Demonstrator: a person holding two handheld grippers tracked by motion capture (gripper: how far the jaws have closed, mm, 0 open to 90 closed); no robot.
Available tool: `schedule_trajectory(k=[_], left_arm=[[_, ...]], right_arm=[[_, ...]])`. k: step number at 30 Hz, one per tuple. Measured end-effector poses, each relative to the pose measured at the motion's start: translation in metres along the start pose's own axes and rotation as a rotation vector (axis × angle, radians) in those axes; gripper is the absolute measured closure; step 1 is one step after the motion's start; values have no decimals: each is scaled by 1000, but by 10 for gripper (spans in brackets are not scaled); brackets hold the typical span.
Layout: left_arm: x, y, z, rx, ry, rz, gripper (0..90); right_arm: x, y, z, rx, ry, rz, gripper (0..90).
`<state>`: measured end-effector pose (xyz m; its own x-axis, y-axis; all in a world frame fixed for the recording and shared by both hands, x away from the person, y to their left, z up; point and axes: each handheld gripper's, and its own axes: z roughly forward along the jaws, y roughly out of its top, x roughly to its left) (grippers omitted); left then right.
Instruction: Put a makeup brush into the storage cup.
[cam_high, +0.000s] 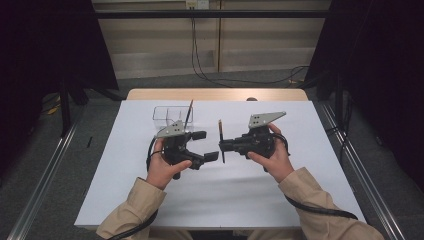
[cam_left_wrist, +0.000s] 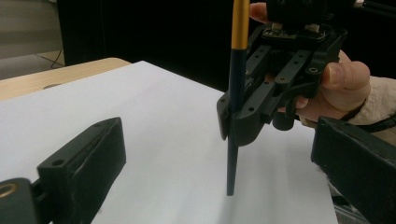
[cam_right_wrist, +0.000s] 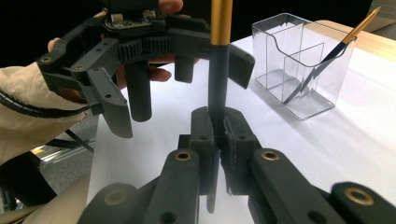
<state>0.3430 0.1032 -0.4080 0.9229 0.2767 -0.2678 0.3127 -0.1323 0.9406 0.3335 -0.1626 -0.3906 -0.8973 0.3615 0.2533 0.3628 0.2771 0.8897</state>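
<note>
Pinching a dark pencil (cam_right_wrist: 217, 88) with a gold top, the right fingers (cam_right_wrist: 215, 135) hold it straight up, likely so it can drop tip-first into the clear holder (cam_right_wrist: 299, 65). The left fingers (cam_high: 202, 146) are spread wide with nothing between them, just beside the pencil. Another pencil (cam_right_wrist: 327, 60) leans inside the holder, farther back on the white surface (cam_high: 280, 190).

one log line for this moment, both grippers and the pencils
left gripper: open, holds nothing | right gripper: shut on upright pencil | second pencil: leaning in clear holder
</note>
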Motion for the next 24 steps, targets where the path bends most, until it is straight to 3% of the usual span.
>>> schedule_trajectory(k=[5, 15, 24], left_arm=[[1, 5, 0, 14, -1, -10, 0], [0, 12, 1, -15, -2, 10, 0], [0, 15, 4, -20, 1, 0, 1]], right_arm=[[0, 0, 2, 3, 1, -6, 841], [2, 0, 5, 9, 5, -13, 841], [3, 0, 7, 12, 8, -19, 841]])
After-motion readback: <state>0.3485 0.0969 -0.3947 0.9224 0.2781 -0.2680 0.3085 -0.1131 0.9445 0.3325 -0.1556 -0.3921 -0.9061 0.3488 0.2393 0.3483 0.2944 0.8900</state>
